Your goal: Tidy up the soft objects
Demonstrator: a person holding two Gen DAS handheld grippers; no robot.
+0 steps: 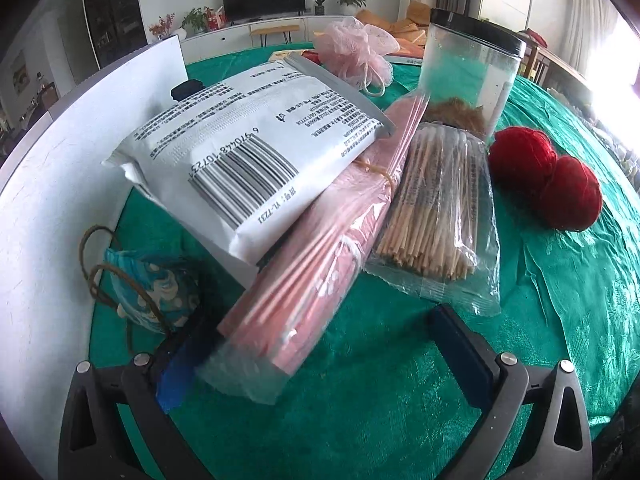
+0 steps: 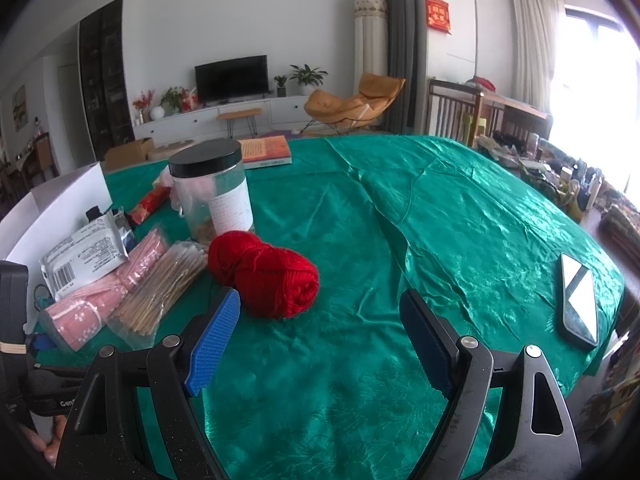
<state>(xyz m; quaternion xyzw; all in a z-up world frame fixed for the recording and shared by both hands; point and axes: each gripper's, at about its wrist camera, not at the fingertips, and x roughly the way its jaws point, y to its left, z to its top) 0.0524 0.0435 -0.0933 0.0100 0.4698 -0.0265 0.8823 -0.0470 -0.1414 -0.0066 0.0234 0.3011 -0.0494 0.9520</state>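
On the green tablecloth (image 1: 400,400) lies a pile: a white barcode packet (image 1: 248,140) on a pink wrapped cloth roll (image 1: 320,248), beside a bag of wooden sticks (image 1: 440,208). A red yarn skein (image 1: 544,172) lies to the right, also in the right wrist view (image 2: 268,276). A pink mesh pouf (image 1: 356,52) sits behind, and a blue patterned pouch (image 1: 156,292) lies at left. My left gripper (image 1: 320,344) is open, its jaws astride the near end of the pink roll. My right gripper (image 2: 320,328) is open and empty, just short of the yarn.
A clear jar with a black lid (image 1: 468,72) stands behind the sticks. A white box wall (image 1: 52,184) borders the left. A book (image 2: 266,152) lies at the far edge and a phone (image 2: 580,304) at the right.
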